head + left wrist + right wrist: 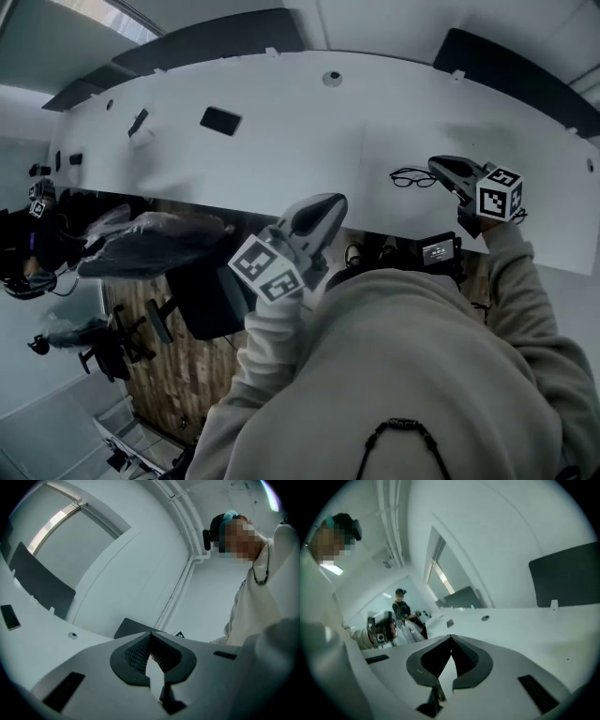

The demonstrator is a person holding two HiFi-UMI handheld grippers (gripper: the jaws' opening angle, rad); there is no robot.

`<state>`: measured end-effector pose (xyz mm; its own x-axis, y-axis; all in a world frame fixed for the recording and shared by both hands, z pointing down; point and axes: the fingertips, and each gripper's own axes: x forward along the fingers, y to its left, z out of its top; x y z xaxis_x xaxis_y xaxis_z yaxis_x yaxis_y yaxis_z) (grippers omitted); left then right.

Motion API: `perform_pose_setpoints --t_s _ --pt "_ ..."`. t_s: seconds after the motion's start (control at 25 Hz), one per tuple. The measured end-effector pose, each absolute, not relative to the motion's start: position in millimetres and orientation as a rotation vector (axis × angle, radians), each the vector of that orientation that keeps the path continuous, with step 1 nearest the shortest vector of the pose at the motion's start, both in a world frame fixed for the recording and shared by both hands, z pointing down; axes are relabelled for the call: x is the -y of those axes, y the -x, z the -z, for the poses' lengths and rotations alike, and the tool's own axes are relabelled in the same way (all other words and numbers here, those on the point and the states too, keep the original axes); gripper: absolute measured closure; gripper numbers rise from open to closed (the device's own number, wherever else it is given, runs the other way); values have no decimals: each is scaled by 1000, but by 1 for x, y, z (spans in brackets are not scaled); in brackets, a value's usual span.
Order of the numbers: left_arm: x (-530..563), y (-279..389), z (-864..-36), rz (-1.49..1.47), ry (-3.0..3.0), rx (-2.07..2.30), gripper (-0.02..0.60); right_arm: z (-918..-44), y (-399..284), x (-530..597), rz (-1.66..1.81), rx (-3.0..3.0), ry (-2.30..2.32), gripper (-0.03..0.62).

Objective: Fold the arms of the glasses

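glasses: they're lying on the white table, toward its right part, lenses facing the camera. They're too small in the head view to tell whether the arms are sitting out or already tucked in.

right gripper: it's hanging just beside the glasses on their right. Its own view is looking across the tabletop with no glasses in it, so I'm reading it as off the frame. The claw is pressed together and pinching nothing.

left gripper: it's being held well apart from the glasses, near the table's front edge, pointing about level. The claw is pressed together too, and empty.

stage: I'm guessing either way here. Two shut, empty claws beside resting glasses fits arms waiting to be folded, and it equally fits arms already folded with the hands clear.

handling: the frame is looking thin and light on a slick top, so I'm betting it skids at the slightest nudge.

doing it well: any contact is going to want slow, small pushes close to the hinge, never a squeeze on a lens.
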<state>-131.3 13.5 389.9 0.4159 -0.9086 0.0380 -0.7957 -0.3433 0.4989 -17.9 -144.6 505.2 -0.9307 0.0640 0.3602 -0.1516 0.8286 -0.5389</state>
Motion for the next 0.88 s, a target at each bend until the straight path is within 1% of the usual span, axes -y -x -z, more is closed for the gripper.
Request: perform_pose_setpoints --t_s 0.12,0.28,0.64,0.72,0.88 --pt "2 120 -386 331 -2280 1386 577 -459 6 144 -915 2779 -101 572" --pt "20 103 -381 325 -2330 1315 577 -426 -12 133 -861 2846 -129 572" --pt "47 63 -376 291 -2412 1184 577 -407 -55 138 -830 2892 -272 573" --pt "51 58 -373 281 -2430 1165 577 -399 -59 139 -854 2917 -267 572" --pt "53 53 -371 272 -2444 1153 577 -393 -63 137 -789 2926 -273 574"
